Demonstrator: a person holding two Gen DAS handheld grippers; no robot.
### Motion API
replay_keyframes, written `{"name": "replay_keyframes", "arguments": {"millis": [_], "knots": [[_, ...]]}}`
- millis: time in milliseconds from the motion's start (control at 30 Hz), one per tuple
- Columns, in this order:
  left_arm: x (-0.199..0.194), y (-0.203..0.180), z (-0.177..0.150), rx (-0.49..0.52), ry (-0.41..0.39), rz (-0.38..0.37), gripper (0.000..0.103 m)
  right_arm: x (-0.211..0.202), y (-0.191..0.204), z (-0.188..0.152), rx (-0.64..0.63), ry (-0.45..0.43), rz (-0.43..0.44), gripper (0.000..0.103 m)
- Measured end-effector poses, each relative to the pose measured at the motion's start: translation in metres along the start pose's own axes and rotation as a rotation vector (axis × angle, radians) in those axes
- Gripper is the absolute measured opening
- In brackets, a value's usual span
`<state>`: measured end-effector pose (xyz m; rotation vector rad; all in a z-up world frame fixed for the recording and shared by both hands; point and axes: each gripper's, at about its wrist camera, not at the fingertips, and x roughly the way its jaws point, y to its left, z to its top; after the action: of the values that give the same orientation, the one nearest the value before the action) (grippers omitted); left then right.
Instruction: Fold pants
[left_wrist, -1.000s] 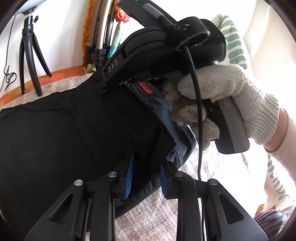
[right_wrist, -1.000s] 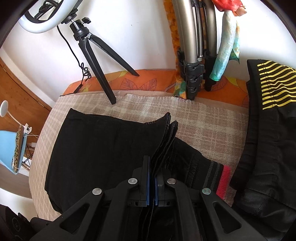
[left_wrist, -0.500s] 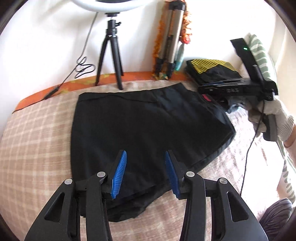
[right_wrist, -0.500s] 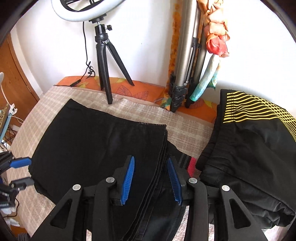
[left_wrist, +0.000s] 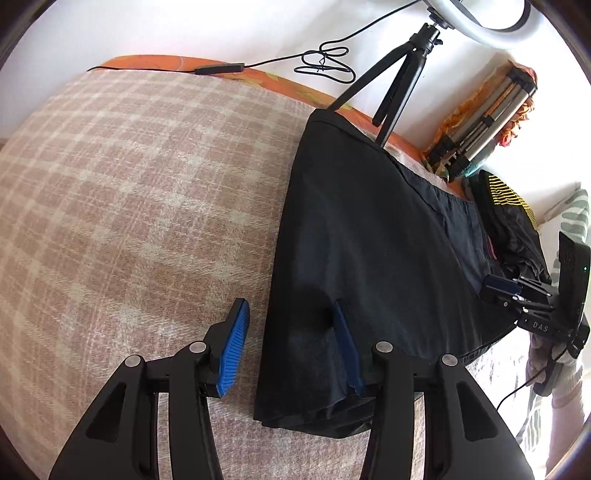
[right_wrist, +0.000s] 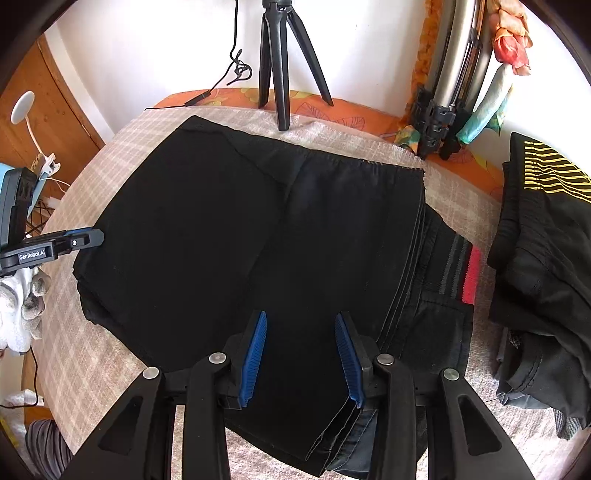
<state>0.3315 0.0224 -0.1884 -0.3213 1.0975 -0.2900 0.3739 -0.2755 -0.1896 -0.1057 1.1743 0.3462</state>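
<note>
The black pants (right_wrist: 258, 229) lie folded flat on the plaid blanket (left_wrist: 129, 206); their waistband with a red stripe (right_wrist: 471, 273) peeks out at the right. They also show in the left wrist view (left_wrist: 369, 258). My left gripper (left_wrist: 290, 347) is open and empty, straddling the left folded edge; it also shows in the right wrist view (right_wrist: 79, 238). My right gripper (right_wrist: 299, 354) is open and empty, low over the near edge of the pants; it also shows in the left wrist view (left_wrist: 517, 291).
A second dark garment with yellow stripes (right_wrist: 546, 221) lies bunched at the right. A black tripod (right_wrist: 284, 62) and a folded metal stand (right_wrist: 447, 85) stand at the back against the wall. A wooden door (right_wrist: 40, 122) is at the left.
Both grippers opened and let go of the pants, then drew back. The pants now lie flat and folded. My left gripper swung to the left edge of the pants.
</note>
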Motion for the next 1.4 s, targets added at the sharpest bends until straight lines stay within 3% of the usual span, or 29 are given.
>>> {"name": "replay_keyframes", "arguments": {"millis": [200,367,500,633,833,1000,1233,1300,1400], "knots": [[0.002,-0.008,-0.002,0.02,-0.005,-0.045,0.049,0.01,0.005,0.003,0.004,0.055,-0.032,0.041],[0.002,-0.004,-0.002,0.014,-0.021,-0.083,0.048,-0.009,0.024,0.028,0.023,-0.012,0.023,0.046],[0.003,-0.004,-0.003,0.027,-0.036,-0.089,0.03,-0.016,0.049,0.056,0.025,-0.048,0.076,0.055],[0.0,0.001,-0.002,0.022,-0.056,-0.124,0.019,-0.01,0.082,0.091,0.019,-0.062,0.103,0.066],[-0.008,-0.001,-0.002,0.03,-0.092,-0.151,0.017,0.028,0.135,0.143,0.03,0.015,0.174,0.067],[-0.013,-0.009,-0.003,0.071,-0.107,-0.147,0.017,0.064,0.178,0.166,-0.004,0.108,0.105,0.067],[-0.017,-0.013,-0.002,0.088,-0.121,-0.16,0.017,0.101,0.197,0.172,-0.007,0.194,0.019,0.067],[-0.017,-0.016,-0.002,0.098,-0.121,-0.156,0.017,0.108,0.198,0.171,-0.02,0.211,-0.013,0.062],[-0.016,-0.019,-0.004,0.107,-0.108,-0.148,0.017,0.118,0.2,0.166,-0.058,0.239,-0.076,0.047]]}}
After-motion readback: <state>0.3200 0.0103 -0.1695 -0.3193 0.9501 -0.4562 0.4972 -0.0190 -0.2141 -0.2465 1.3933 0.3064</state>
